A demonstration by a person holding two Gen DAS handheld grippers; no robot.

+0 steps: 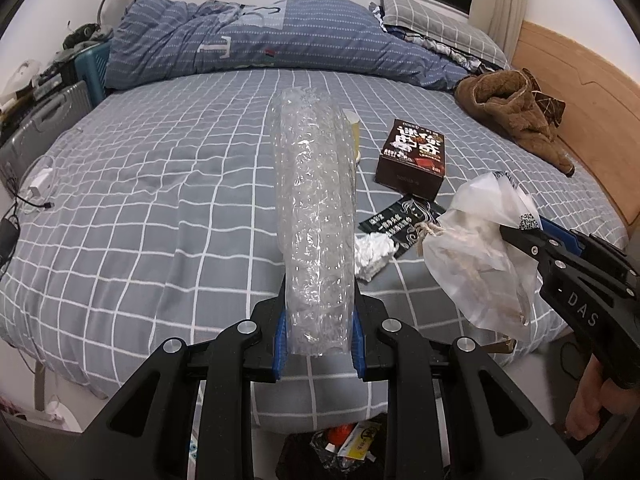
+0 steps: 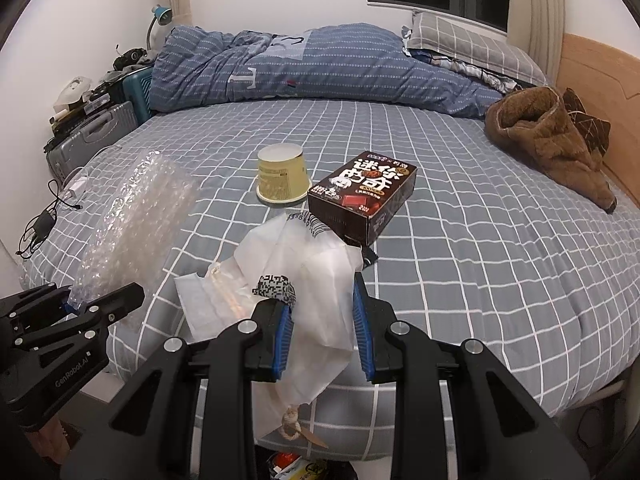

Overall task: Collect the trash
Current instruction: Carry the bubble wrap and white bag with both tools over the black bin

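A roll of clear bubble wrap (image 1: 314, 216) stands out forward from the left tool (image 1: 319, 340), clamped between its blue pads (image 1: 280, 344) above the near edge of the bed (image 1: 160, 184). Just to its right, the right tool (image 2: 322, 334) grips a crumpled white plastic bag (image 2: 316, 280) with a printed code patch and a knotted cord hanging from its lower end; the bag hangs over the bed's edge.

On the grey checked sheet beyond lie more pieces: a ball of crumpled foil (image 1: 372, 254), a flat black wrapper (image 1: 404, 218) touching the foil, a dark brown chocolate box (image 2: 362, 196) just behind the bag, and a pale yellow paper cup (image 2: 282, 176) standing upside down beside the box.

Below the tools, at the bottom of both views, sits a black-lined trash bin (image 1: 340, 452) holding colourful scraps.

Farther off, a brown fleece garment (image 2: 556, 136) lies by the wooden headboard (image 1: 580, 92), a blue quilt (image 1: 260, 36) is heaped along the far side, and a grey suitcase (image 1: 44, 120) stands left of the bed.
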